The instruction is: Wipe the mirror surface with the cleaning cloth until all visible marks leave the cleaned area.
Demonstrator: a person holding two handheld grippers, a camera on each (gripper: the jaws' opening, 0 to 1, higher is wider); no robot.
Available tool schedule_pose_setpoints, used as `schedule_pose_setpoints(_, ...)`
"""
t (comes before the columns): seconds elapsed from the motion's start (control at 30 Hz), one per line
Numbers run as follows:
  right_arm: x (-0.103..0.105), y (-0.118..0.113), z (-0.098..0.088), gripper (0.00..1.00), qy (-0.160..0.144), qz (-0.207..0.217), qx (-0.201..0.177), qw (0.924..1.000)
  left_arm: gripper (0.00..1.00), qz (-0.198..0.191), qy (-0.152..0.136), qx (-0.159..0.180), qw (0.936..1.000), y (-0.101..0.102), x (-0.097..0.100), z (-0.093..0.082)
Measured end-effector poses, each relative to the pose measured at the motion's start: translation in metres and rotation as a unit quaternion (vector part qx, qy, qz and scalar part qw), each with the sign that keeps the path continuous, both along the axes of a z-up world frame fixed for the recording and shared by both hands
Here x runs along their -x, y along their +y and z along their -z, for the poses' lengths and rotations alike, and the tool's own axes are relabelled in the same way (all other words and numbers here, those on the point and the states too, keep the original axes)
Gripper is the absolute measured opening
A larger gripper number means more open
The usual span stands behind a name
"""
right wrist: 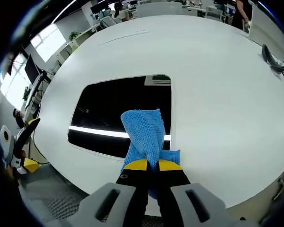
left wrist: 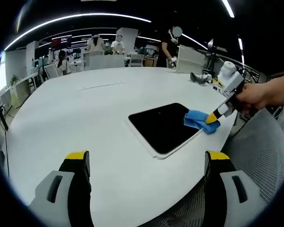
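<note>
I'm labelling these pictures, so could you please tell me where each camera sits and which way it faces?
Left gripper view: rides the left claw, open, back from the round white table, facing the rectangular dark mirror; a hand holds the right claw.
Right gripper view: rides the right claw, looking down its jaws shut on the blue cleaning cloth over the mirror.
Shared: mirror, cloth, table.

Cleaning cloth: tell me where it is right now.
The cloth is pinched in the right gripper, draped over the mirror's near edge on the white table; in the left gripper view it lies at the mirror's right corner.
</note>
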State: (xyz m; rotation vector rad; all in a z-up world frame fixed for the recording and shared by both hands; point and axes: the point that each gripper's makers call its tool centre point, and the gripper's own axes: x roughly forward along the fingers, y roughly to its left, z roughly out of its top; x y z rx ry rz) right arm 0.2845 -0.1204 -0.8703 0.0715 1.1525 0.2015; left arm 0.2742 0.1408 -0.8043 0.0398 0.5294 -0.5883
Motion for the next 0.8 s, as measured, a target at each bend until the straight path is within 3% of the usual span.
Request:
schedule_pose_setpoints(0.57,-0.005,-0.003,0.0,0.0,-0.007,0.0,0.006,1.0,0.99,0.008,0.0,-0.003,1.0,-0.003,0.001,0.0)
schedule_pose_setpoints(0.8,-0.016,-0.002,0.0,0.0,-0.009,0.0,0.01,0.9999,0.99,-0.014,0.004,0.009,0.9999,0.004,-0.001,0.0)
